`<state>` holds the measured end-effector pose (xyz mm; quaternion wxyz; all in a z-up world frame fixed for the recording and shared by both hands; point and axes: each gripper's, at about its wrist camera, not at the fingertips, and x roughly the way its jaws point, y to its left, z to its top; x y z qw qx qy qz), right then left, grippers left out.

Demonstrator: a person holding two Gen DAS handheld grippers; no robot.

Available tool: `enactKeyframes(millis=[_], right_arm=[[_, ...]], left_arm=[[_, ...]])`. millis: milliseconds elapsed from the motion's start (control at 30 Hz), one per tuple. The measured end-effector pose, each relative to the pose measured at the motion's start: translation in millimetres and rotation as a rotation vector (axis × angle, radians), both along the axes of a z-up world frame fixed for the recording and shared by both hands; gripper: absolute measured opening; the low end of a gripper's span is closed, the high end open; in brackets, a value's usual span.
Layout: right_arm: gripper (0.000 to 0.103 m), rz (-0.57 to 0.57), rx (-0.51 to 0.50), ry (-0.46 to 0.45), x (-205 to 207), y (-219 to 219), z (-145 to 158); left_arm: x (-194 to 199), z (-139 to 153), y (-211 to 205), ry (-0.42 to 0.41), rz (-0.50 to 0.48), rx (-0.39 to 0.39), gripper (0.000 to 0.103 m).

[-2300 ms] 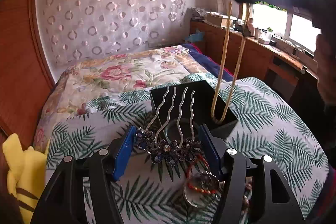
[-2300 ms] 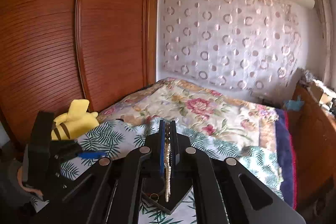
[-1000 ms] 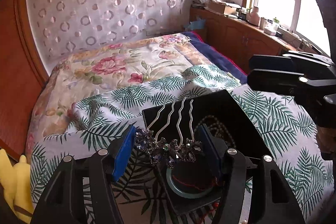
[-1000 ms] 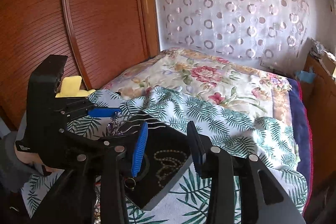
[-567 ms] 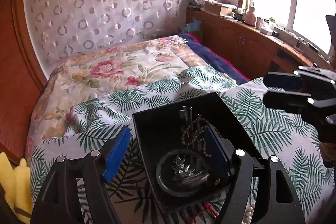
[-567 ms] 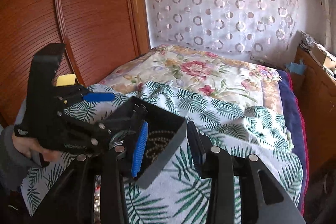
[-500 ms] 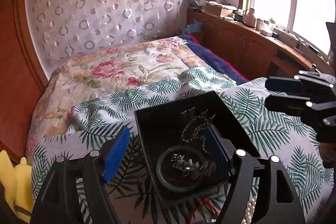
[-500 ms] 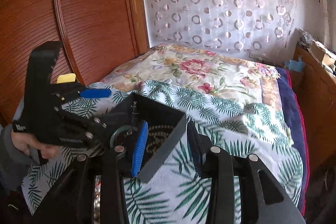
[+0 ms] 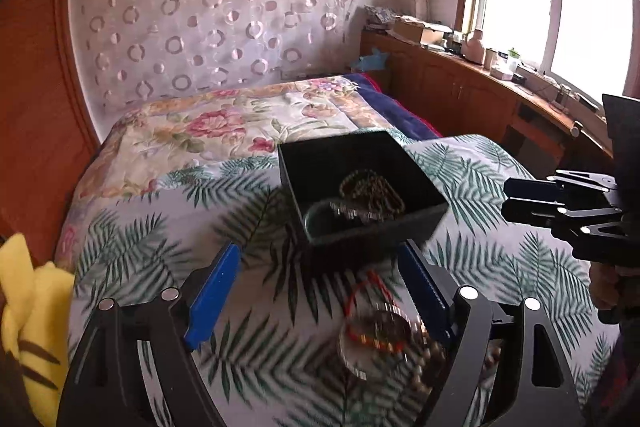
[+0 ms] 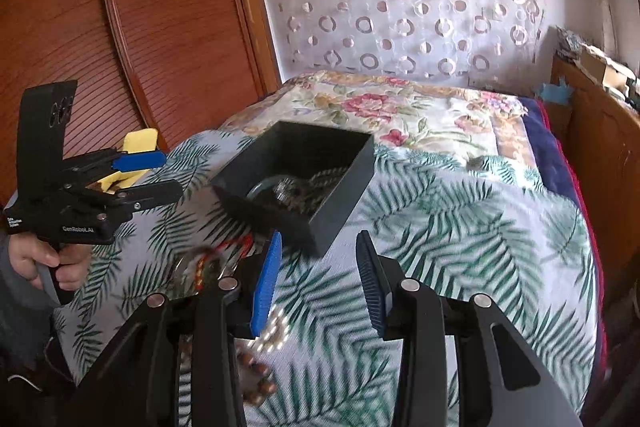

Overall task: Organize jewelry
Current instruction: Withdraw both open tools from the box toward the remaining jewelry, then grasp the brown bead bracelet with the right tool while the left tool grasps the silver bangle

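A black open box (image 9: pixel 400 223) sits on the palm-print cloth; it also shows in the right wrist view (image 10: pixel 344 187). Inside lie a bead necklace (image 9: pixel 374 189), a green bangle (image 9: pixel 320 223) and the jewelled hair comb (image 9: pixel 352 213). My left gripper (image 9: pixel 320 291) is open and empty, just short of the box. Under it lies a red cord bracelet (image 9: pixel 374 319) with beaded strands (image 9: pixel 424 367). My right gripper (image 10: pixel 318 275) is open and empty, near the box's front corner. Brown beads (image 10: pixel 256 383) and white beads (image 10: pixel 276 331) lie by its left finger.
A yellow plush toy (image 9: pixel 28 311) lies at the left edge of the bed. A floral quilt (image 9: pixel 240 123) covers the far half. A wooden wardrobe (image 10: pixel 120 27) stands left, a wooden counter (image 9: pixel 480 95) under the window right.
My right gripper dropped the necklace into the box and opened. My left gripper let the hair comb fall into the box, opened wide, and drew back toward me.
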<state>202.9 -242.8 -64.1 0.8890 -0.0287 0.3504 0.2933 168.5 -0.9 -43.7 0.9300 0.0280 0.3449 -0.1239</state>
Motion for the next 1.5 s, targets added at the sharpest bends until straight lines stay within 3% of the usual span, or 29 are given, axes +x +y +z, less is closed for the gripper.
enactKeyframes(millis=[400,800,833,867,1067,1267,1500], right_arm=[[0.026,0.029,-0.068,0.086,-45.9,9.4,-39.4],[0.026,0.006,-0.106,0.146,-46.8,16.4,-63.7],[0.022,0.014,-0.101,0.146,-49.4,16.4,-64.3],[0.016,0.021,-0.101,0.146,-51.5,16.1,-63.3],[0.015,0.021,-0.116,0.116,-73.3,11.7,-60.3],[0.015,-0.013,-0.083,0.112,-86.5,1.6,-61.0],[0.015,-0.008,-0.073,0.121,-87.8,5.3,-65.5]], left_arm=[[-57.3,-27.3,11.1,0.043,0.017,-0.011,0.081],[-72.9,-46.9,18.8,0.095,0.031,-0.027,0.081],[-72.3,-47.8,18.6,0.099,0.027,-0.027,0.081],[-71.4,-48.1,18.2,0.101,0.027,-0.028,0.079],[-58.8,-51.2,12.2,0.133,-0.002,-0.044,0.053],[-40.2,-53.9,-1.0,0.153,-0.033,-0.021,0.045],[-18.1,-51.9,-7.4,0.165,-0.038,0.005,0.027]])
